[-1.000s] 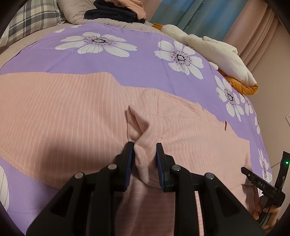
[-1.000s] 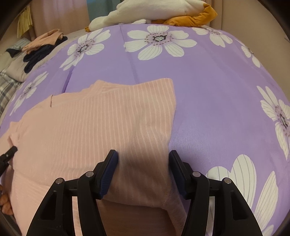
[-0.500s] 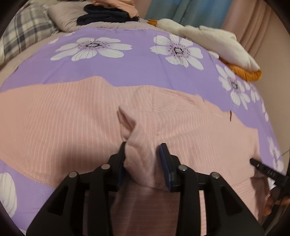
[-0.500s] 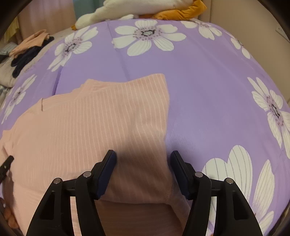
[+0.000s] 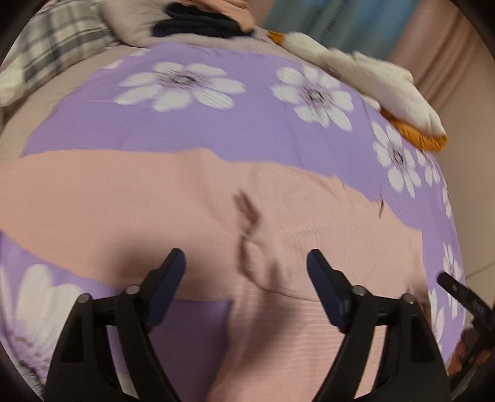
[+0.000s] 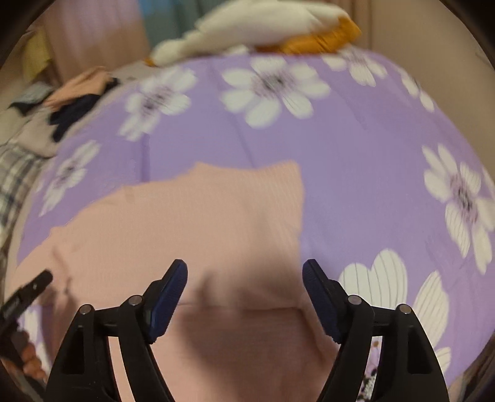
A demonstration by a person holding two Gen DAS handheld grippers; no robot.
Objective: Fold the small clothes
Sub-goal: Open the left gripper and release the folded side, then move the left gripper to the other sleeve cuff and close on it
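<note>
A pink ribbed garment (image 5: 130, 204) lies spread on the purple flowered bedspread (image 5: 235, 130). My left gripper (image 5: 246, 261) is open and empty just above a small rumpled fold of the garment (image 5: 256, 256). In the right wrist view the same garment (image 6: 198, 222) lies flat with a folded edge near the fingers. My right gripper (image 6: 244, 270) is open and empty above it. Both views are blurred by motion. Each view shows the other gripper's tip at its edge.
A white and orange plush toy (image 5: 380, 83) lies at the bed's far edge, also in the right wrist view (image 6: 263, 31). A pile of dark and pink clothes (image 5: 198, 21) and a plaid pillow (image 5: 52, 37) lie at the far left.
My left gripper has opened and let go of the pinched fold of pink cloth, which now lies on the garment. Both grippers have pulled back a little. The right stays open.
</note>
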